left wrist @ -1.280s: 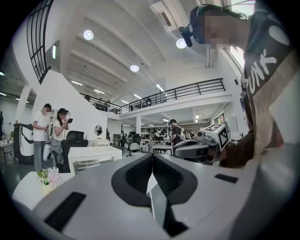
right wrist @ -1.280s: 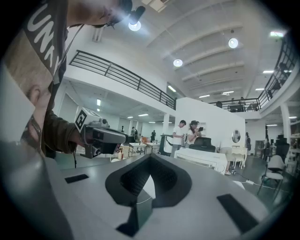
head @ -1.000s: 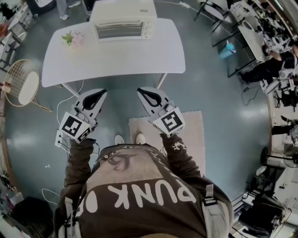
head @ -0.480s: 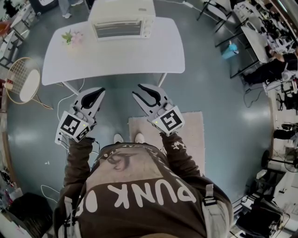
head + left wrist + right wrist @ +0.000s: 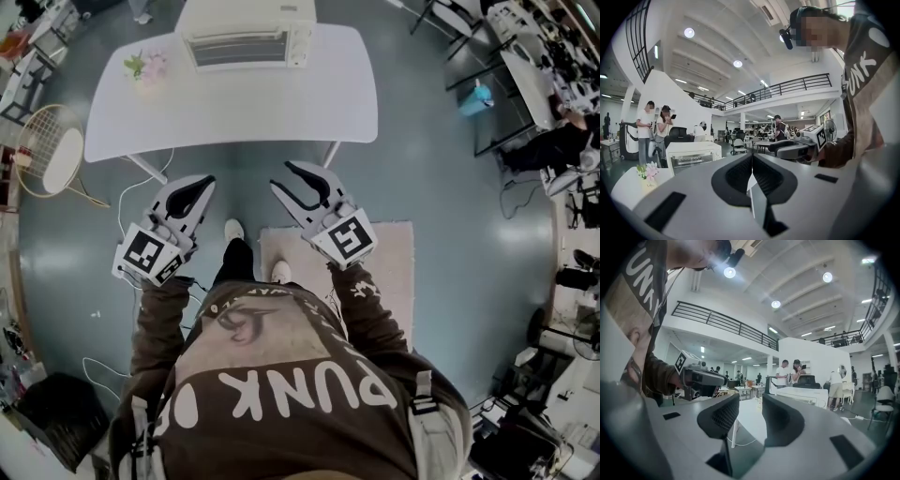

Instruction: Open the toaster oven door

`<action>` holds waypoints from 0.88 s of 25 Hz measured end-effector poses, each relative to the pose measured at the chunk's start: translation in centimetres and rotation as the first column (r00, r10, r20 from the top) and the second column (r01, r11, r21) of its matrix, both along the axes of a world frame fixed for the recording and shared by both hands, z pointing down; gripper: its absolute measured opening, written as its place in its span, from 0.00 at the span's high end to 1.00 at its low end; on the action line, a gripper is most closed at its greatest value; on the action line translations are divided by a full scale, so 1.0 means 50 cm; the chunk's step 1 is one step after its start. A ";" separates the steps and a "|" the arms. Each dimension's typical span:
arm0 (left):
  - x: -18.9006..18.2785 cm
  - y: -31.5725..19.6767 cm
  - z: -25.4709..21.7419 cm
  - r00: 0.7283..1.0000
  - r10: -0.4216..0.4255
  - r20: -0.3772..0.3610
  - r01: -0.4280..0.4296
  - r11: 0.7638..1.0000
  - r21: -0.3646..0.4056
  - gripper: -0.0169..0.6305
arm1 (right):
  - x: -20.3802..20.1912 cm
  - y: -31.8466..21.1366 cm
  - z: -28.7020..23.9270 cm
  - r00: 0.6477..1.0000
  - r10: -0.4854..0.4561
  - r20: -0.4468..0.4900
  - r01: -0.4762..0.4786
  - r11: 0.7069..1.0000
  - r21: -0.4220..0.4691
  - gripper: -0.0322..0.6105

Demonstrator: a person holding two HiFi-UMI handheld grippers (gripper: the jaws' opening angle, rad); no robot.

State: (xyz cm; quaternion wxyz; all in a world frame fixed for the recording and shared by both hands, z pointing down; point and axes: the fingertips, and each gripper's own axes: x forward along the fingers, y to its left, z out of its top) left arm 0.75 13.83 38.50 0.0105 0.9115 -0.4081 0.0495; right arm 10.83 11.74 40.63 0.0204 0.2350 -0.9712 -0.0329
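Boxy toaster oven (image 5: 248, 36) on smooth rounded table (image 5: 234, 108).

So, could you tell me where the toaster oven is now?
The toaster oven sits on the table, at its far edge, top centre of the head view, right of the flowers.

Toaster oven (image 5: 248, 33) on tbl (image 5: 281, 108), door shut, flowers (image 5: 145, 67) beside

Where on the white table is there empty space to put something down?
The table is bare along its whole front half, from the flowers and the toaster oven forward to the near edge. The right end, beside the toaster oven, is bare too. It is crowded only at the back, where the toaster oven and flowers stand.
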 end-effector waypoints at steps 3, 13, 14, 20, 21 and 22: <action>-0.028 -0.055 0.007 1.000 0.009 -0.008 -0.009 1.000 -0.005 0.96 | -0.024 -0.055 0.011 1.000 0.014 -0.016 -0.014 1.000 -0.006 0.70; -0.182 -0.306 0.034 0.994 0.094 -0.048 -0.094 0.996 -0.005 0.96 | -0.155 -0.324 0.050 0.989 0.130 -0.070 -0.135 0.989 -0.065 0.67; -0.197 -0.330 0.031 0.993 0.106 -0.051 -0.107 0.994 -0.005 0.96 | -0.166 -0.356 0.047 0.986 0.147 -0.078 -0.152 0.986 -0.063 0.67; -0.244 -0.424 0.037 0.986 0.153 -0.059 -0.155 0.988 -0.025 0.96 | -0.162 -0.561 0.039 0.946 0.301 -0.122 -0.308 0.950 -0.046 0.68; -0.248 -0.435 0.039 0.987 0.152 -0.060 -0.154 0.988 -0.028 0.96 | -0.157 -0.602 0.042 0.935 0.330 -0.130 -0.339 0.939 -0.052 0.69; -0.253 -0.444 0.041 0.987 0.149 -0.061 -0.151 0.988 -0.030 0.96 | -0.152 -0.645 0.049 0.923 0.357 -0.140 -0.368 0.928 -0.061 0.71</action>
